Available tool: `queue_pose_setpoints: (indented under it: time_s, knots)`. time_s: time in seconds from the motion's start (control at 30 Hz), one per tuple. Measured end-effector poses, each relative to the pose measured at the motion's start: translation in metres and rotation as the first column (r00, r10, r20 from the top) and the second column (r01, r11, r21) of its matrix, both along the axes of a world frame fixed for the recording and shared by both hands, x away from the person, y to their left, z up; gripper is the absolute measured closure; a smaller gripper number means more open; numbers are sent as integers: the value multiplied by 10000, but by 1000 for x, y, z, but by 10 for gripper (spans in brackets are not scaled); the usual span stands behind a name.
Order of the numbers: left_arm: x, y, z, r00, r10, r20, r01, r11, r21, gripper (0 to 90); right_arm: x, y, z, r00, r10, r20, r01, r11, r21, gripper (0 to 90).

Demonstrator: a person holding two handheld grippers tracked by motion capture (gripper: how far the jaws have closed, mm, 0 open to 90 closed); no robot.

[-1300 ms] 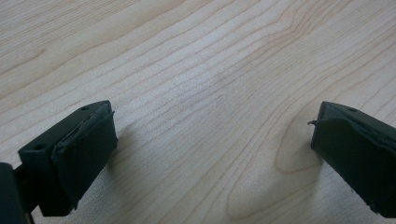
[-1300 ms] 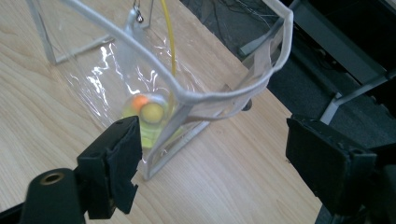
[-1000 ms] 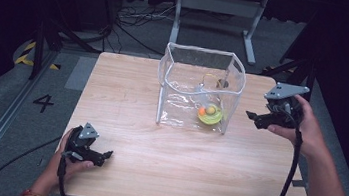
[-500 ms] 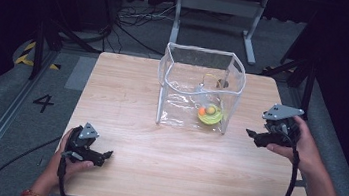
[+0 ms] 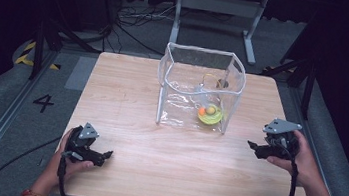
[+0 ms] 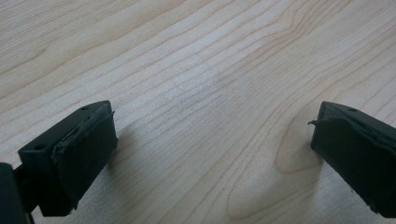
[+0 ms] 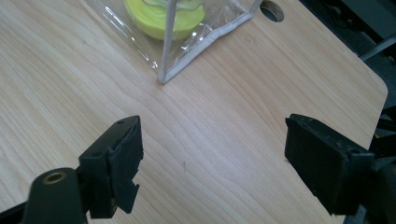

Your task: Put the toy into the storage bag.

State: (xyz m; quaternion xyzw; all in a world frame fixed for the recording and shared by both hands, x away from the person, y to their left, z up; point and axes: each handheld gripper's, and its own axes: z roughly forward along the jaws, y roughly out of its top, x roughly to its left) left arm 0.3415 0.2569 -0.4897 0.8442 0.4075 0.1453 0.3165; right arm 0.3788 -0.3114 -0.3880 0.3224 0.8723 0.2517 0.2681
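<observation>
A clear plastic box (image 5: 199,88) with white-trimmed edges stands on the wooden table (image 5: 127,97), slightly right of centre. Inside it lies a yellow-green round dish (image 5: 210,114) with a small orange ball on it; the dish (image 7: 161,16) also shows through the box corner in the right gripper view. My left gripper (image 5: 104,156) rests low at the table's front left, open, with bare wood between its pads (image 6: 84,149). My right gripper (image 5: 252,146) hangs open near the right edge, right of and in front of the box, nothing between its pads (image 7: 123,161).
A round hole (image 7: 272,10) pierces the table near its far right corner. Beyond the table lie cables (image 5: 137,15) on the floor and a grey metal frame (image 5: 219,3). A floor marking "4" (image 5: 43,103) sits to the left.
My right gripper has moved toward the front of the table and lower, away from the box's upper right side. The left gripper has stayed put.
</observation>
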Motion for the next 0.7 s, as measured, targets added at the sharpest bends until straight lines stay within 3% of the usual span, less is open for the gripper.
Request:
queue_pose_setpoints:
  time_s: [0.47,0.7]
  knots:
    - [0,0,0,10000,-4,-14,4,10000,0,5,-17,-17,-37,9998,16,-176,-13,9999,156,200]
    - [0,0,0,10000,1,2,-1,10000,1,5,-26,-32,-58,9998,-5,-194,19,9975,702,203]
